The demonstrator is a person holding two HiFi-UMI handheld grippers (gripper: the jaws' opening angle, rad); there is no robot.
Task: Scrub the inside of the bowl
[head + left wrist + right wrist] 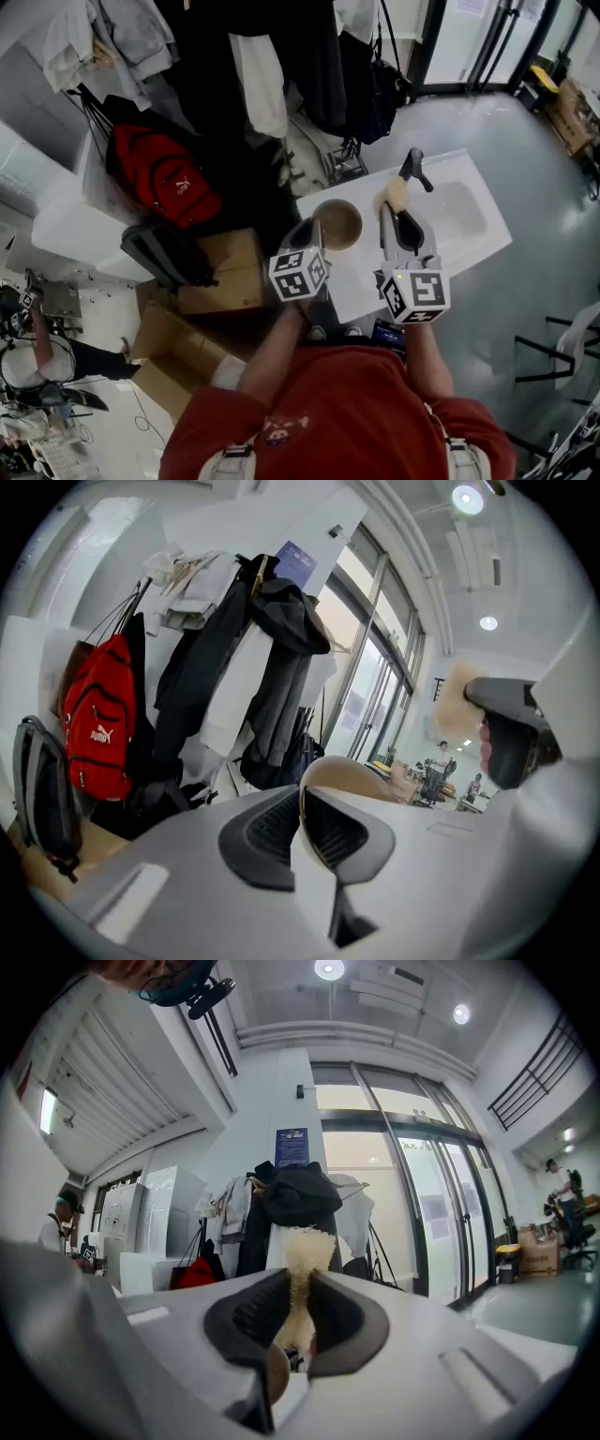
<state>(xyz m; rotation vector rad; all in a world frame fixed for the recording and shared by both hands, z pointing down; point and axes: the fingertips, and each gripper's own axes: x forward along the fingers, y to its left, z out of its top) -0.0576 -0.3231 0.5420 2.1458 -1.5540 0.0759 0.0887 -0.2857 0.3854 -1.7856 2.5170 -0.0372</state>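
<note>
**Desk:** What does the left side have?

**Operator:** On my monitor, the left gripper is clamped on the rim of the tan bowl. Its jaws are nearly together, with the thin wall pinched between the pads. In the head view the bowl shows its brown inside, over the near-left corner of the white sink counter, just ahead of the person in the red shirt.

**Desk:** And the right?

**Operator:** The right gripper squeezes a pale yellow sponge — jaws pressed into its sides, the fluffy top poking out above them. From overhead I see the sponge just right of the bowl and outside it; I can't tell whether the two touch. A dark tap stands just beyond the sponge.

**Desk:** Background?

**Operator:** Dark coats hang on a rack, with a red backpack beside them.
</note>
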